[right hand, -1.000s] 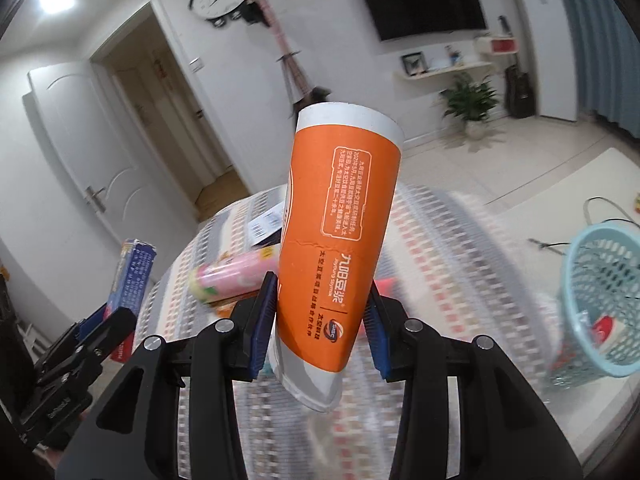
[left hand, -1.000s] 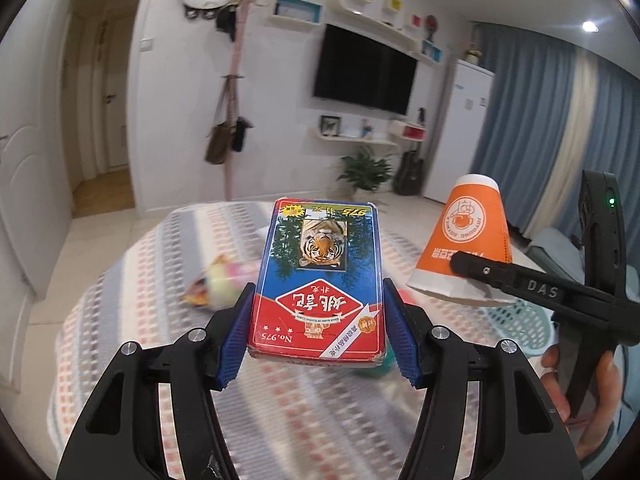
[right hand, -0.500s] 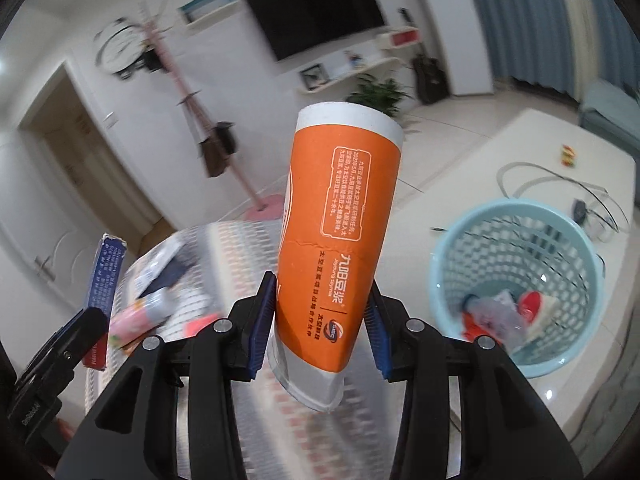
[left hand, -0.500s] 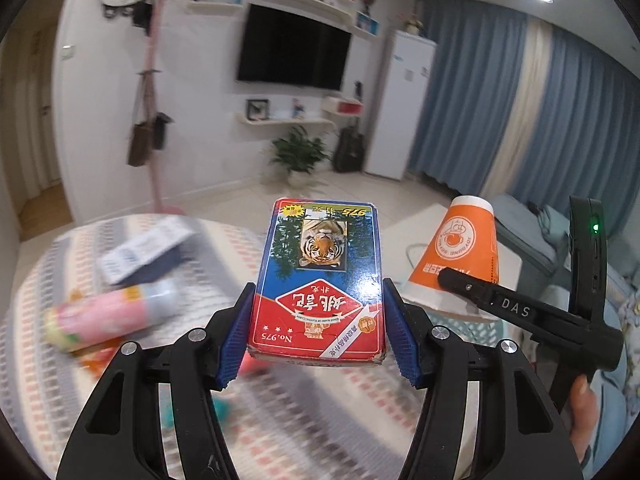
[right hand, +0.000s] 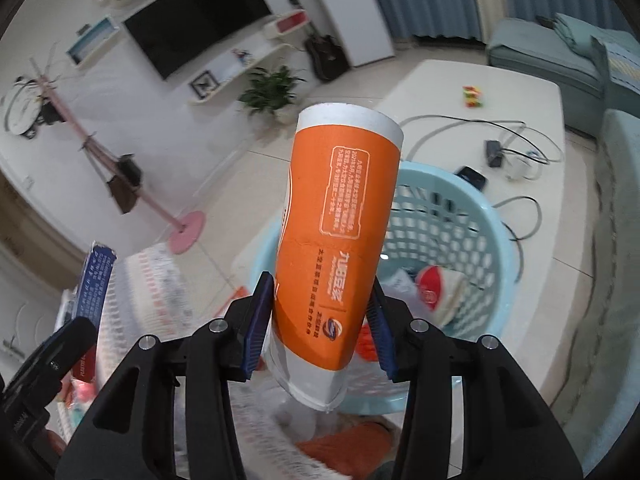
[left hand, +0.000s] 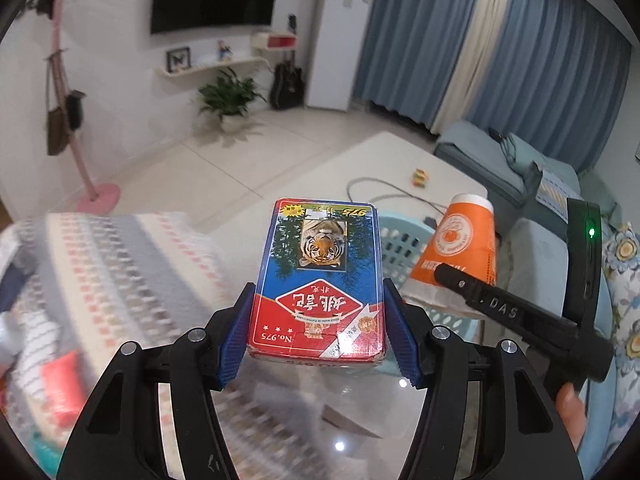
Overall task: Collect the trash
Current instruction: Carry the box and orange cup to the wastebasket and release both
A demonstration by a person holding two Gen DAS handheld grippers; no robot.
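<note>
Left claw (left hand: 318,320) pinches a card box (left hand: 320,276); right claw (right hand: 320,316) pinches an orange paper cup (right hand: 336,248) above the blue basket (right hand: 492,248).

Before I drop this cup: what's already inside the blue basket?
In the blue basket, a crumpled white wrapper with a red round logo and something red beside it show. The orange cup hides the rest.

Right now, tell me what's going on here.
A person is clearing trash with two handheld grippers. The left gripper clamps a playing-card box; the right gripper clamps an orange paper cup. Both are held up near the light-blue basket, which already holds some trash. Neither item is dropped yet.
</note>
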